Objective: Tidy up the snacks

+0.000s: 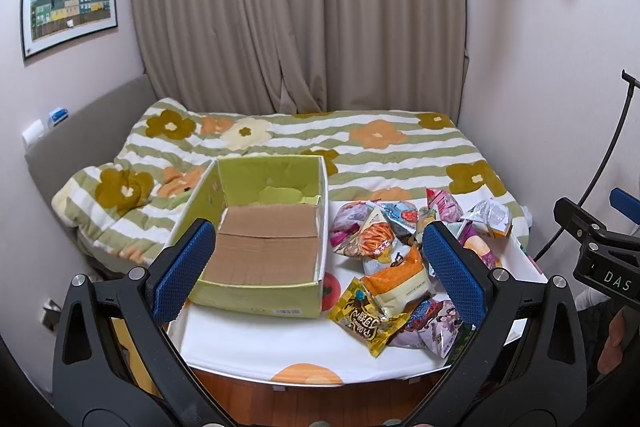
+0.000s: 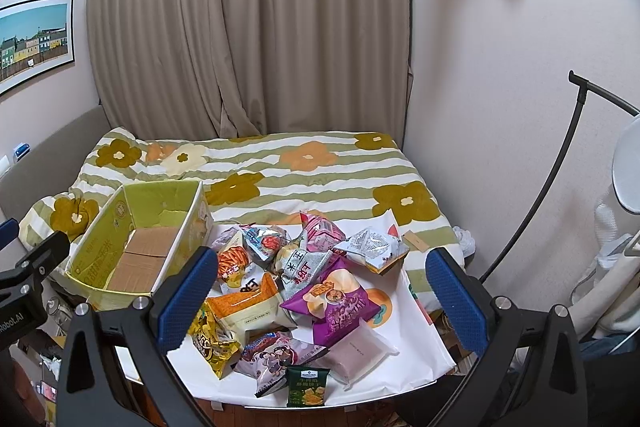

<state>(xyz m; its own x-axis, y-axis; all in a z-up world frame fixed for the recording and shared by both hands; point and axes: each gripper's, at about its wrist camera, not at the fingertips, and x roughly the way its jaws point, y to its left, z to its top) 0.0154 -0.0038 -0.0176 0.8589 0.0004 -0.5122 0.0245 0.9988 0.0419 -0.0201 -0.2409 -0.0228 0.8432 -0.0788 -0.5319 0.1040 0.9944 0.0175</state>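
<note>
I log the snack pile [image 2: 296, 291] as lying loose on the white worktop [image 2: 416, 343], just to the right of the green cardboard box [image 2: 120, 227], which I take as my landmark. The box sits open-topped on the same worktop; I see only bare brown flaps on its floor [image 1: 264, 247], with no packet inside.

Packets I can tell apart, all right of the box: a purple bag [image 2: 340, 307] near the middle of the pile, an orange-and-cream bag [image 2: 248, 307] closer to the box, a yellow bag [image 2: 212, 343] at the near corner of the heap, a small dark green packet [image 2: 307, 385] at the worktop's near edge, a pale pink packet [image 2: 356, 351] beside it, and a silver packet [image 2: 372, 247] on the far side. Several overlap; I cannot separate the ones underneath.

My left hand-held gripper [image 1: 320, 267] hovers over the box's right wall and the pile's edge, jaws spread wide, gripping nothing. My right hand-held gripper [image 2: 320, 303] hangs above the pile, jaws likewise wide apart and empty.

Beyond the box lies a bed with a striped flower quilt [image 1: 360, 155], then beige curtains [image 1: 296, 7]. A framed picture [image 1: 68, 3] hangs on the wall left of the box.
</note>
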